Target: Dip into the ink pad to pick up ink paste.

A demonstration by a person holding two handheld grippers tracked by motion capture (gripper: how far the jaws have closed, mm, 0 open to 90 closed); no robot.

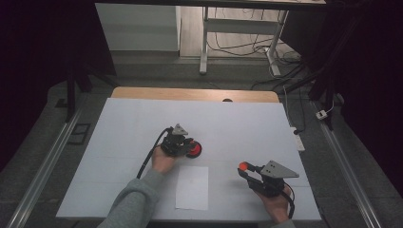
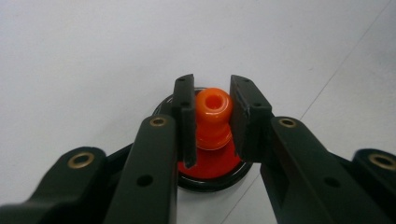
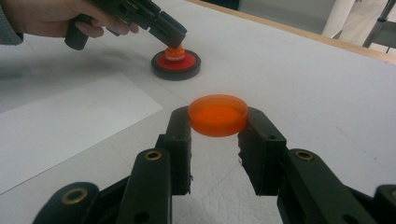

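A round black-rimmed base with a red inside [image 1: 195,151] lies mid-table. An orange knob [image 2: 213,115] stands upright at its centre. My left gripper [image 2: 213,109] reaches over the base, and its jaws press both sides of the knob. In the right gripper view the left gripper [image 3: 172,41] covers the knob's top above the base [image 3: 176,64]. At the front right my right gripper [image 3: 217,128] is shut on a flat round orange cap [image 3: 218,115], held level a little above the table. The high view shows that cap [image 1: 243,166] at the right gripper [image 1: 244,169] tips.
A white sheet of paper [image 1: 192,187] lies near the front edge between the two hands. The table [image 1: 247,128] has a white cover, with a wooden strip along its far edge. Desk legs and cables stand on the floor beyond.
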